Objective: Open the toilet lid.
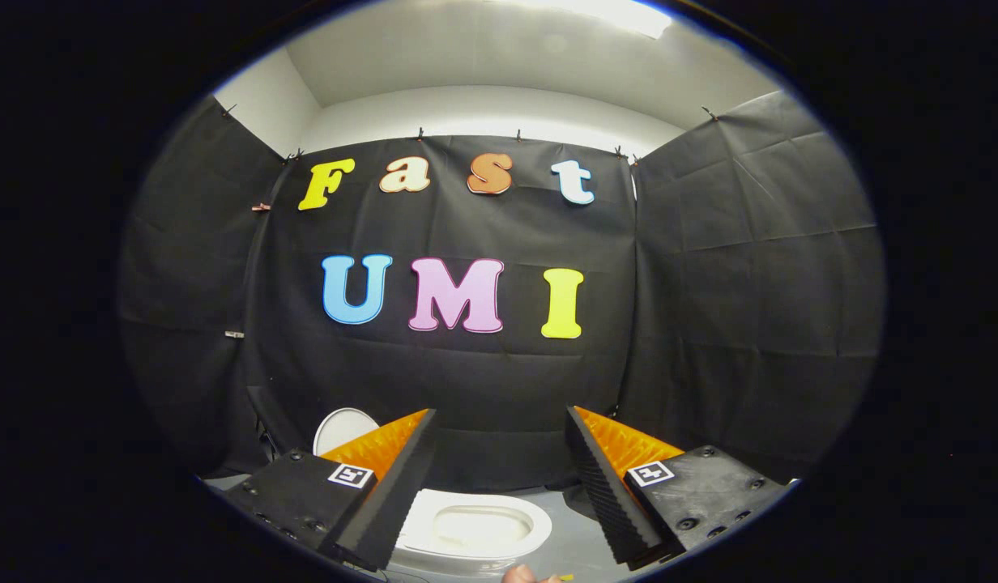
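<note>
A small white toilet (475,526) sits on the grey floor low between my two fingers, its seat ring and open bowl showing. Its white oval lid (345,427) stands raised at the bowl's left end, beside my left finger, which hides the lid's lower part and the hinge. My gripper (501,411) is open, held above and apart from the toilet. The fingers are spread wide with nothing between them.
Black cloth walls close the booth behind and on both sides of the toilet. Grey floor (576,542) runs to the right of the bowl. A person's fingertip (518,575) shows just under the toilet's near rim, next to a small yellow thing (565,577).
</note>
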{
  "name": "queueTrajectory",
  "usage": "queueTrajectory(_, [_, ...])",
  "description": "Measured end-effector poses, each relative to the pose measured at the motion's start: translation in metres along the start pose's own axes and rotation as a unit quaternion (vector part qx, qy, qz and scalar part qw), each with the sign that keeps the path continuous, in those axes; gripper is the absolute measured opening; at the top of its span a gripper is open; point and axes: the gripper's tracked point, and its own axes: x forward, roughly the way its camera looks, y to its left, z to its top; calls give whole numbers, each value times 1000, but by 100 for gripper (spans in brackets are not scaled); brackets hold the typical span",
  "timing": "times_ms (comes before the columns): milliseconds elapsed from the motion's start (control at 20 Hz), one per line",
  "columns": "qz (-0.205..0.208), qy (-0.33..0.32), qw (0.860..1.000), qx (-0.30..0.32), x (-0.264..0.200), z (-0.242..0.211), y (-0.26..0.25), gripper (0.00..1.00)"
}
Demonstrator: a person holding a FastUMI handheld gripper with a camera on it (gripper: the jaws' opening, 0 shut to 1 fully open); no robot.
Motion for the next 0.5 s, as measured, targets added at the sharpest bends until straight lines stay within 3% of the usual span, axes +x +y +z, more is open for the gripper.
queueTrajectory(350, [-21, -8, 1000, -13, -9, 0, -10, 98])
queueTrajectory(500, [-8, -15, 1000, 4, -15, 7, 6, 98])
